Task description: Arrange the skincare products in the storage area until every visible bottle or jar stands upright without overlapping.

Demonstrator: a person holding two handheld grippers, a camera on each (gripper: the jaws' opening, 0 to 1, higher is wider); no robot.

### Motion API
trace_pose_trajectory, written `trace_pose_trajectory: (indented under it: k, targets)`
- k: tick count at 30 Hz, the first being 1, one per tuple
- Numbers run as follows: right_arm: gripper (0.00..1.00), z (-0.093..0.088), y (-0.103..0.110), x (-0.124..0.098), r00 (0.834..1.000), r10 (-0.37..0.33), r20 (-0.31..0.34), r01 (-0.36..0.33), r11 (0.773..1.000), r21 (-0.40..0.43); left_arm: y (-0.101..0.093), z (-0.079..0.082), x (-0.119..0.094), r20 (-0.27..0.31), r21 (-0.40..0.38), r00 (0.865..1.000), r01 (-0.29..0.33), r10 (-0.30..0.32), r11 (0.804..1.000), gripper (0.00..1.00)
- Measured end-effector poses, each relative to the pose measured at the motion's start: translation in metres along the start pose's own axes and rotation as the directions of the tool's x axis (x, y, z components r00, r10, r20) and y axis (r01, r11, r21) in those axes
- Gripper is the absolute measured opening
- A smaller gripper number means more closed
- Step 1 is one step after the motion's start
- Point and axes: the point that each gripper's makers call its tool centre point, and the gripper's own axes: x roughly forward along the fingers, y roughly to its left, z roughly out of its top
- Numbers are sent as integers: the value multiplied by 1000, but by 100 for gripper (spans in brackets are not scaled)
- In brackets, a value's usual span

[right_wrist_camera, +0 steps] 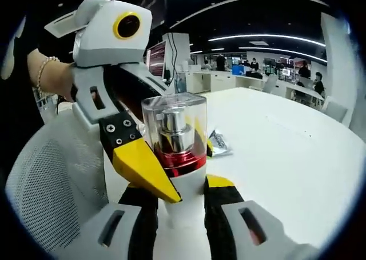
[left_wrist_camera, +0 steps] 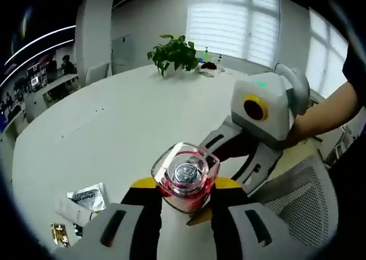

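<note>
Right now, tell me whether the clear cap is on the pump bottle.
On. The clear cap covers the silver pump of the bottle, held between both hand-held grippers.

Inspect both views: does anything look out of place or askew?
Yes: both grippers clamp one clear-capped bottle in the air, above the white table. Loose sachets lie flat and scattered at the table's near edge.

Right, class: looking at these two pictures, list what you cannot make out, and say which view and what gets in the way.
- Bottle base, left gripper view: hidden between the left tongs.
- Bottle's white lower body, right gripper view: partly covered by the left tongs' yellow tip and the right tongs.
- Sachets, left gripper view: print too small to read.
- Items beside the plant, left gripper view: too small to identify.
- Storage area: cannot tell where it is.
</note>
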Motion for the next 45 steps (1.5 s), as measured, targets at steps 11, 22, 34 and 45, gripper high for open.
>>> trace_pose_trajectory:
  k: [11, 22, 34, 45]
  targets:
    - [30, -2, -9, 3, 1000, 2, 13, -2, 1000, -17, 6, 1, 10, 9, 26, 1000, -13, 13, 1000, 27]
    - [30, -1, -28, 10, 999, 31, 33, -30, 999, -40, 16, 10, 17, 41, 47, 999, -28, 26, 999, 27]
    - [30, 1, -52, 15, 997, 57, 44, -55, 998, -34, 34, 22, 32, 83, 58, 996, -32, 27, 998, 27]
    - [30, 6, -76, 22, 997, 64, 49, -62, 997, -37, 53, 34, 44, 109, 65, 994, -32, 25, 997, 27]
